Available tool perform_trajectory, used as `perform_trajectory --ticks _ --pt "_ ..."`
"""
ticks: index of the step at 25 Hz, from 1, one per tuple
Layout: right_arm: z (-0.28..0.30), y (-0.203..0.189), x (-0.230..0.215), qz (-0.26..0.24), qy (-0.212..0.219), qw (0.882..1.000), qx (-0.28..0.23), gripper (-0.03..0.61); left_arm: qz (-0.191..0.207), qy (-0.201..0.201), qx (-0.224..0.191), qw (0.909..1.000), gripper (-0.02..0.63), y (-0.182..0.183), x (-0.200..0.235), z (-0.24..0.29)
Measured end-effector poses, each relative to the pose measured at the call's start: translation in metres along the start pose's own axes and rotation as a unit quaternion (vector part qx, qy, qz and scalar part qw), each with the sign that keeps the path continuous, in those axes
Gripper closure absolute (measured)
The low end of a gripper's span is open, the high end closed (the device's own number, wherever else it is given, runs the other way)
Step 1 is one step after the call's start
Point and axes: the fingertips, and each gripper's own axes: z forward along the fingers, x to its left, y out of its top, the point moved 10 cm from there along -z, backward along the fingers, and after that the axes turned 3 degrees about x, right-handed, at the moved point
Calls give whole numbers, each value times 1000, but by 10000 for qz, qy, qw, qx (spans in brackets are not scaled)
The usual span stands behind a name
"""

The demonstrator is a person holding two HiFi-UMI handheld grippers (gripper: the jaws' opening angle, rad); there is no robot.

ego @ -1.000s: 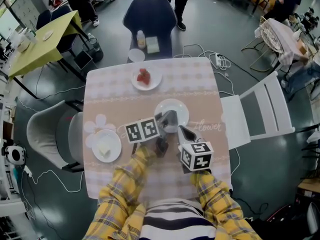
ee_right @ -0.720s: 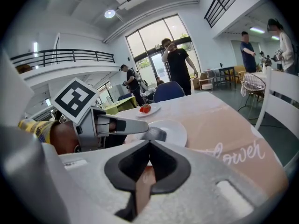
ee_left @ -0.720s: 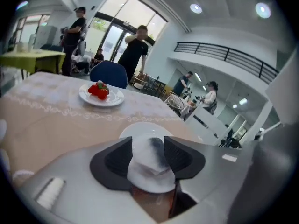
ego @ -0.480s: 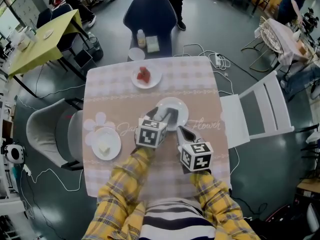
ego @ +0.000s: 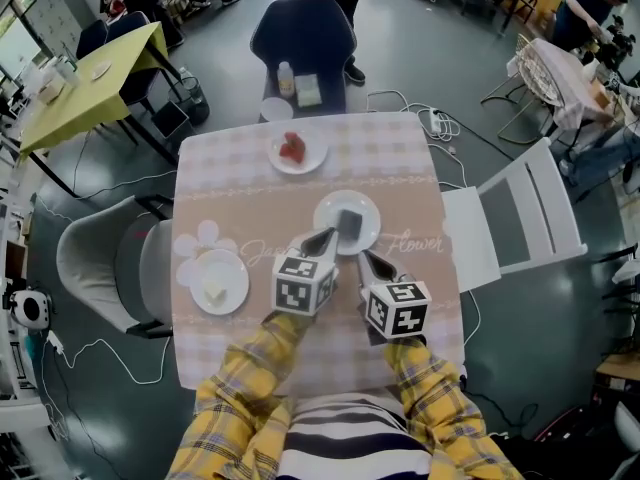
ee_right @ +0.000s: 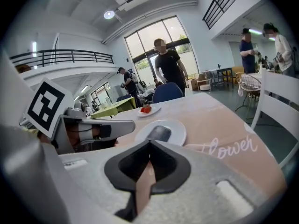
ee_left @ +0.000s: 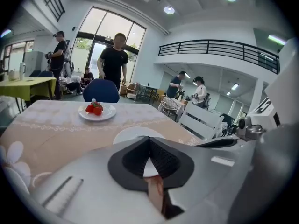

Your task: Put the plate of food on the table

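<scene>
Three white plates sit on the pink-clothed table (ego: 250, 193). The centre plate (ego: 366, 236) carries a grey piece of food (ego: 349, 222). A far plate (ego: 297, 152) holds red food. A plate at the left (ego: 219, 282) holds a pale piece. My left gripper (ego: 324, 237) is shut and empty, its tip just short of the centre plate's near rim. My right gripper (ego: 362, 257) is also shut and empty, right beside it. The centre plate (ee_left: 128, 133) shows just past the left gripper (ee_left: 149, 139), and the centre plate (ee_right: 176, 130) just past the right gripper (ee_right: 149, 143).
A blue chair (ego: 300, 38) at the far side holds a bottle and small items. A white chair (ego: 520, 223) stands to the right and a grey chair (ego: 100, 268) to the left. Cables and a power strip (ego: 437, 120) lie on the floor. People stand beyond the table.
My left gripper has drawn back toward me off the centre plate, and its jaws have come together. The grey food now lies uncovered on that plate. The right gripper has barely moved.
</scene>
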Motion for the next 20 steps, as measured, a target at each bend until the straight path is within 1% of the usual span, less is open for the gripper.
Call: perform_trajectory --ticks 2,5,9,14,20 --pt "-3 -1 6 -33 -28 10000 -14 583 -150 -152 -26 9998 612 -5 -5 -9" --pt "-9 -5 15 -65 -81 9999 -19 583 -237 -323 -36 9992 612 -15 -11 -23" --pt "-19 -12 25 -43 -152 9999 -39 583 -441 -480 59 9979 612 -32 -13 -43" --pt "-31 -25 42 25 -272 9996 -86 583 -394 -573 214 9974 612 -47 -15 -69" --pt "-44 -38 68 38 -455 9988 -191 583 -522 -704 228 9959 612 -66 -11 -100"
